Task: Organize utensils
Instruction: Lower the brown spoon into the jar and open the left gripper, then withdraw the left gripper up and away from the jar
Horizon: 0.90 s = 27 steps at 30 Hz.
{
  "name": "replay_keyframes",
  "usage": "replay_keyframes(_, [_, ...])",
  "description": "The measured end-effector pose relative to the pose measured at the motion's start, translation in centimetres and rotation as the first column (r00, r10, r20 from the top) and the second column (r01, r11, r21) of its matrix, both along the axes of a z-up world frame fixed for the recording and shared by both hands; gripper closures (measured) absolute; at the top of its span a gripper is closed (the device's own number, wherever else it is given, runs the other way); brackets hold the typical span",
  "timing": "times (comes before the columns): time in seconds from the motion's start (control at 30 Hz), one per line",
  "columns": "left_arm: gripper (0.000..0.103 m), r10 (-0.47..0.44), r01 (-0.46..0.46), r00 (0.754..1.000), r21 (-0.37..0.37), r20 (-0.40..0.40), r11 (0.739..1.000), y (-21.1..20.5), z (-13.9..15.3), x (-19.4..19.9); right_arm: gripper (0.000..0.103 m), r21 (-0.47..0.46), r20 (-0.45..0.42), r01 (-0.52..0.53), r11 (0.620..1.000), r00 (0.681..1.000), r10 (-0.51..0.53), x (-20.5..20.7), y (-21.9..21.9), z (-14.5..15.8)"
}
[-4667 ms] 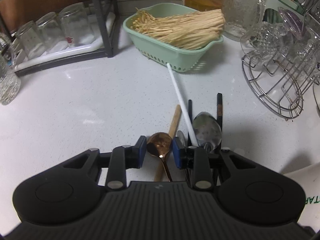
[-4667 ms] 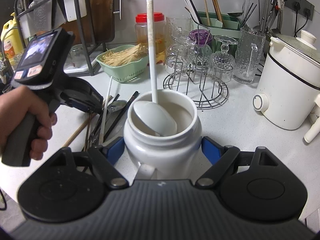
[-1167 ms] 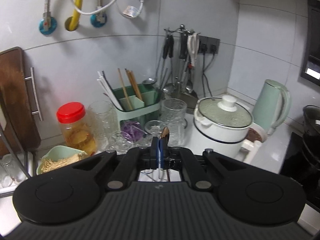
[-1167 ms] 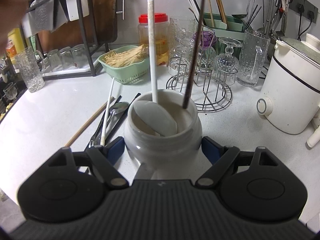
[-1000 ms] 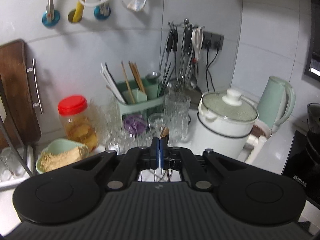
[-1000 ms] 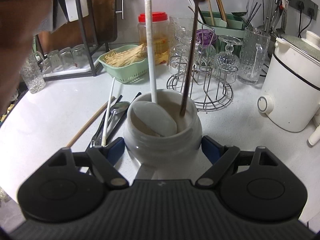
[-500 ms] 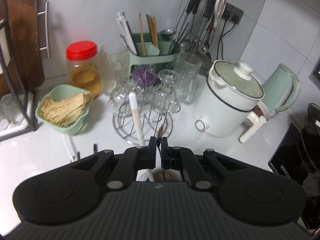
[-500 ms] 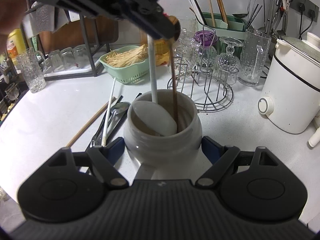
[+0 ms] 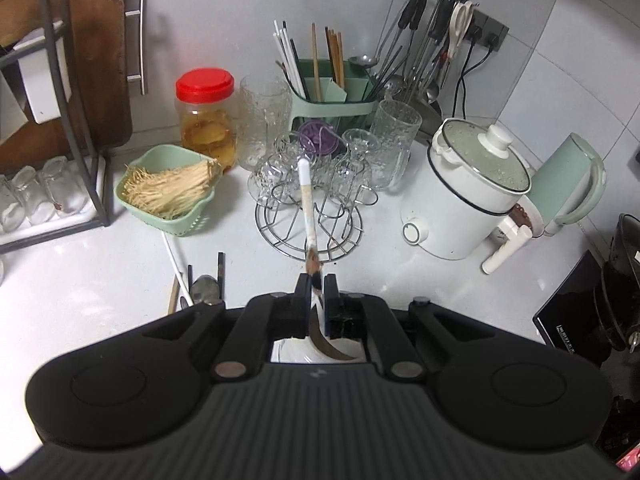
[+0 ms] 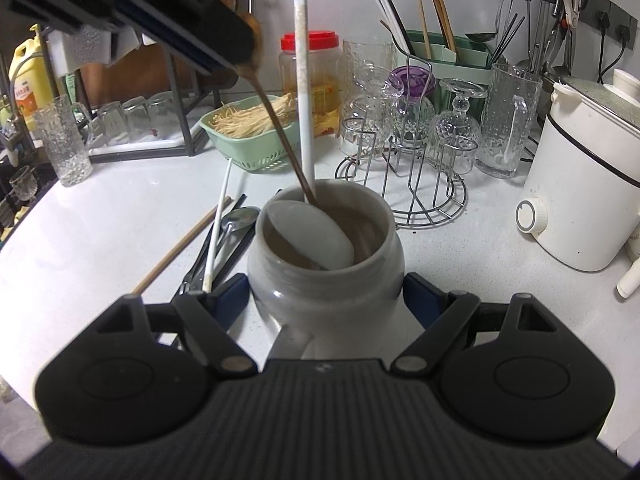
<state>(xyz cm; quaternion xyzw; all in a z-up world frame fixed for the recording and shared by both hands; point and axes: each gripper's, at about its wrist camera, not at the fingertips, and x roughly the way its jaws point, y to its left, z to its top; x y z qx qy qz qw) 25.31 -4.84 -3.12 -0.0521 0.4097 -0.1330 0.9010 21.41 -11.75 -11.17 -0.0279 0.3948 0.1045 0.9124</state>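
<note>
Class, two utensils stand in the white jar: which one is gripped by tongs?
The copper spoon, its bowl end clamped in the left tongs. The white ladle beside it stands free.

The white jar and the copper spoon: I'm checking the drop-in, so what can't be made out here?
- Copper spoon tip: right wrist view, hidden below the white jar rim and behind the white ladle.
- Spoon bowl: both views, covered by the left gripper jaws.
- Jar: left wrist view, mostly hidden under the gripper body.
</note>
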Motion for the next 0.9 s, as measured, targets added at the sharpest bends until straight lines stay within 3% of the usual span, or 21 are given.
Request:
replay_keyframes(0.07, [0.089,0.012,-0.012,1.0,0.002,0.005,1.0,0.2,0.6,-0.6,0.017,-0.001,-0.002,-0.002,1.0,1.0,0.002,0.0,0.0,0.0])
replay_keyframes(0.2, [0.056,0.038,-0.039,0.999,0.024,0.032,0.999,0.9,1.6,-2.0,0.017,0.001,-0.005,-0.01,1.0,1.0,0.01,0.1,-0.1,0.0])
replay_keyframes(0.5, [0.019,0.117,-0.116,0.993,0.033,-0.001,0.993,3.1,2.1,-3.4,0.017,-0.003,-0.019,-0.016,1.0,1.0,0.016,0.3,0.0,0.1])
replay_keyframes(0.7, [0.008,0.098,-0.096,0.994,0.059,-0.044,0.994,4.0,2.7,-3.8,0.017,-0.008,-0.035,-0.035,0.999,0.999,0.034,0.6,0.0,0.2])
replay_keyframes(0.9, [0.005,0.103,-0.098,0.994,0.132,-0.031,0.986,4.9,6.6,-5.3,0.017,-0.01,-0.057,-0.066,0.998,0.996,0.065,1.1,-0.1,0.4])
